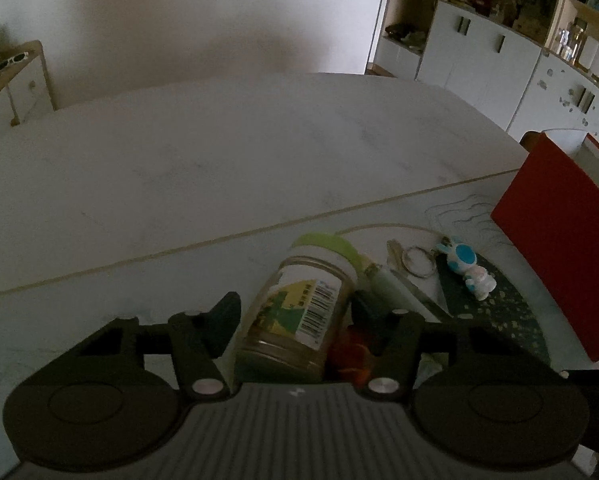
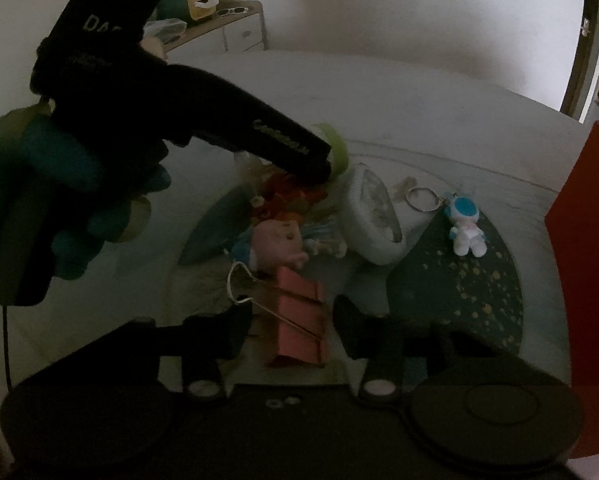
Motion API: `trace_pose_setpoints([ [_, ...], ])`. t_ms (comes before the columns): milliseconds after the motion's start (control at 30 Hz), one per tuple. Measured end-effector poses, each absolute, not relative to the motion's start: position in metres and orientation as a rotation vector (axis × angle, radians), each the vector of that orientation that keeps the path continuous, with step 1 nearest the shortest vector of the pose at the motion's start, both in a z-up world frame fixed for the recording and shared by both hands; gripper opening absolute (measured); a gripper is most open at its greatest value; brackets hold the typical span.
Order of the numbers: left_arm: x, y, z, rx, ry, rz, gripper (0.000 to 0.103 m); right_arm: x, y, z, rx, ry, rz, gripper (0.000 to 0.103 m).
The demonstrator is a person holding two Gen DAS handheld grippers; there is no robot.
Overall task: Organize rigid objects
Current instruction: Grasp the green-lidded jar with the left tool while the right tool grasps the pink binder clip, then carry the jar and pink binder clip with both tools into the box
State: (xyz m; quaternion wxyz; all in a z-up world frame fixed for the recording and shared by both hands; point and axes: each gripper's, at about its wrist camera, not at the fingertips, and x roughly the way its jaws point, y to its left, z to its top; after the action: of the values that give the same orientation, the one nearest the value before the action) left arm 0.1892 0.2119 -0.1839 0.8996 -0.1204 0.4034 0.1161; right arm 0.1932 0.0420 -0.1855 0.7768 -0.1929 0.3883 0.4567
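Clutter lay in a heap at the near end of the pale table (image 1: pixel 219 168), partly on a dark, gold-speckled mat (image 1: pixel 511 312).

In the left wrist view, the left gripper (image 1: pixel 294 302) pointed down at a jar (image 1: pixel 295 328) with a light green lid and a barcode label. The jar lay tilted between the two fingers. The fingers stood spread on either side of it, with a sliver of table showing between the left finger and the glass, so they were not pinching it. An orange thing (image 1: pixel 351 356) lay just beside the jar's base, too dark to tell what it was.

In the right wrist view, the right gripper (image 2: pixel 293 312) hung over a pink binder clip (image 2: pixel 299 320) with wire handles. The clip lay between the fingers with a gap on each side, so these fingers were also spread and held nothing.

Beyond the clip lay a small doll (image 2: pixel 275 244) and a white round object (image 2: pixel 373 216). Further back was a metal key ring (image 2: pixel 419 199) joined to a white and blue astronaut figure (image 2: pixel 465 228), which lay on the mat's edge.

A hand in a blue glove (image 2: pixel 71 184) held the left gripper at the left of this view, its black nose reaching to the jar's green lid. A red board (image 1: pixel 559 232) stood upright at the right edge of the table.
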Motion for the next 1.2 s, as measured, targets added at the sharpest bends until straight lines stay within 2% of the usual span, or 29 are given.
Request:
trace_pose_setpoints([
  [67, 0.190, 0.212, -0.184, -0.252, 0.839, 0.234, 0.053, 0.193, 0.043, -0.185, -0.421, 0.840, 0.989, 0.044],
  [233, 0.191, 0.208, -0.183, -0.238, 0.843, 0.234, 0.051, 0.195, 0.043, -0.186, -0.427, 0.835, 0.986, 0.031],
  [467, 0.189, 0.201, -0.182, -0.204, 0.836, 0.260, 0.045, 0.195, 0.038, -0.184, -0.417, 0.837, 0.977, 0.030],
  [1200, 0.154, 0.192, -0.152, -0.265, 0.815, 0.306, 0.044, 0.196, -0.020, -0.130, -0.281, 0.789, 0.944, 0.031],
])
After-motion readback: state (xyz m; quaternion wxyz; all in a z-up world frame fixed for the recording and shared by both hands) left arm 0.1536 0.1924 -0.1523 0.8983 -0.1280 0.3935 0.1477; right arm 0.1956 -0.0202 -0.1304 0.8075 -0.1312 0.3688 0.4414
